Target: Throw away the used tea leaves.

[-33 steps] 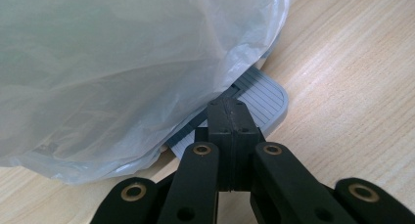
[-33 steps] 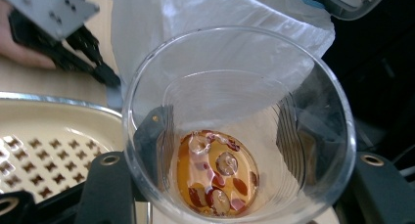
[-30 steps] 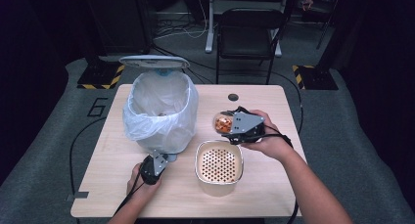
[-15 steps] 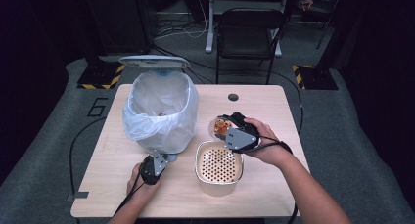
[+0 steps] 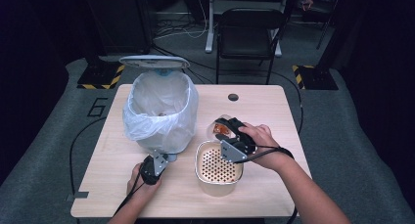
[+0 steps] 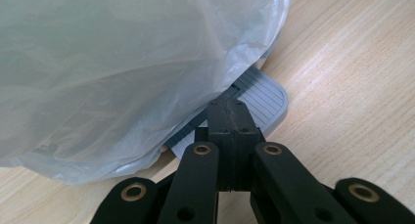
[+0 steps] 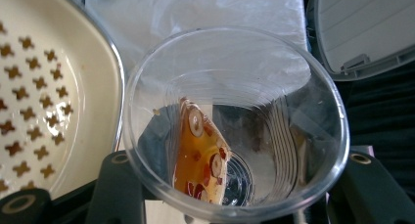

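Your high view looks from above your side of the table [image 5: 274, 116], forward and down, and it takes in the whole bin [image 5: 159, 111]. Your left gripper view sits very near the bin's foot and faces along the closed jaws onto the pedal [image 6: 259, 99] under the plastic bag [image 6: 122, 62]. Your right gripper view looks from close into the clear cup [image 7: 235, 121], toward the bin. All three views share the bag on the bin; the strainer basket [image 5: 218, 168] beside the bin appears in the high view and the right gripper view.
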A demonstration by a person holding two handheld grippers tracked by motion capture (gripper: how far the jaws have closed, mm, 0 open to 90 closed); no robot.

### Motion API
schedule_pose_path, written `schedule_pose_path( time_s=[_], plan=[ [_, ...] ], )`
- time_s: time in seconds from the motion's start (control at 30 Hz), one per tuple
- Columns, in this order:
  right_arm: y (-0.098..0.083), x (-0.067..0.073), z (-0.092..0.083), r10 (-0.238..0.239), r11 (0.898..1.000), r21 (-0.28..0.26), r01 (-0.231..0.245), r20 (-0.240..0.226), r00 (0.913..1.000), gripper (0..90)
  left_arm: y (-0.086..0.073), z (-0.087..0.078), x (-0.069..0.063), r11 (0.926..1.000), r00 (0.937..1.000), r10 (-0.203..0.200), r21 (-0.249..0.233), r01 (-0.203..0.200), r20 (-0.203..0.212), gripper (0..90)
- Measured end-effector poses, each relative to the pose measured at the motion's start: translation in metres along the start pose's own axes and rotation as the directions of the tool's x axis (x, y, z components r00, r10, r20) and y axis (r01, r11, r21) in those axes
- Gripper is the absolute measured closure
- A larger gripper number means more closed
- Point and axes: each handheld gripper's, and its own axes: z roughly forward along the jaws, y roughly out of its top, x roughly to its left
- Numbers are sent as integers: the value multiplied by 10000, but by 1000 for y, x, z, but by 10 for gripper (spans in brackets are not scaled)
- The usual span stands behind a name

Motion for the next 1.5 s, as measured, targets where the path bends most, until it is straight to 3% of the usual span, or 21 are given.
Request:
schedule_pose_path(
  time_s=[0.23,0.4,0.5,0.53,0.67,0.73,0.77,0.8,0.87,0.9,0.93,0.97,1.0,1.03,1.07,1.1,1.13,1.23,1.33,1.43,1.5],
  plan=[
    [5,13,3,-1697,9837,610,1693,17,9855,449,0,0,0,10000,10000,7,8,-7,-1,900],
    [12,25,4,-3238,9403,1040,3240,-191,9459,451,0,0,0,10000,10000,34,36,-34,14,900],
    [15,31,4,-4311,8945,1280,4284,-70,9023,454,0,0,0,10000,10000,73,27,-73,-37,900],
    [15,32,4,-4447,8862,1368,4426,-161,8955,455,0,-1,1,9998,9998,188,48,-187,-86,900],
    [17,37,6,-5799,8051,1746,5669,308,8141,458,0,0,1,10000,10000,81,22,-81,-25,900],
    [17,41,6,-6144,7799,1955,5946,581,7868,459,0,-1,1,9999,9999,113,70,-113,6,900],
    [15,44,7,-6167,7785,2006,5947,686,7842,460,0,0,0,10000,10000,-27,-32,27,-11,900],
    [14,46,7,-6450,7531,2038,6255,418,7630,460,0,0,0,10000,10000,-28,-71,28,-76,900],
    [15,49,7,-7187,6855,2175,6948,497,6935,460,0,0,0,10000,10000,14,-33,-14,-61,900],
    [14,51,6,-7396,6643,2237,7132,582,6705,460,0,0,0,10000,10000,29,-24,-29,-66,900],
    [12,55,6,-7409,6659,2168,7138,803,6668,460,0,0,0,10000,10000,44,-20,-44,-67,900],
    [10,59,5,-7199,6907,2162,6901,1156,6843,459,0,0,0,10000,10000,44,-21,-44,-68,900],
    [9,61,5,-7105,7022,2116,6798,1464,6883,459,0,0,0,10000,10000,53,2,-53,-33,900],
    [7,65,3,-6774,7328,2283,6410,1556,7190,460,0,0,0,10000,10000,66,34,-66,-4,900],
    [7,65,3,-6774,7328,2283,6410,1556,7190,460,0,0,0,10000,10000,66,34,-66,-4,900],
    [8,62,3,-7098,7032,2104,6792,1509,6881,460,0,0,0,10000,10000,68,30,-68,-11,900],
    [6,66,2,-6722,7379,2294,6348,1643,7219,460,0,0,0,10000,10000,61,28,-61,-8,900],
    [5,66,2,-6972,7143,2302,6610,1519,7006,460,0,0,0,10000,10000,60,25,-60,-9,900],
    [4,66,3,-6918,7198,2222,6576,1522,7058,460,0,0,0,10000,10000,49,26,-49,-2,900],
    [5,61,3,-7378,6719,2238,7061,1178,6647,460,0,0,0,10000,10000,39,27,-39,6,900],
    [5,61,3,-7404,6681,2261,7089,1076,6635,459,0,0,1,10000,10000,30,58,-31,68,900]
  ],
)
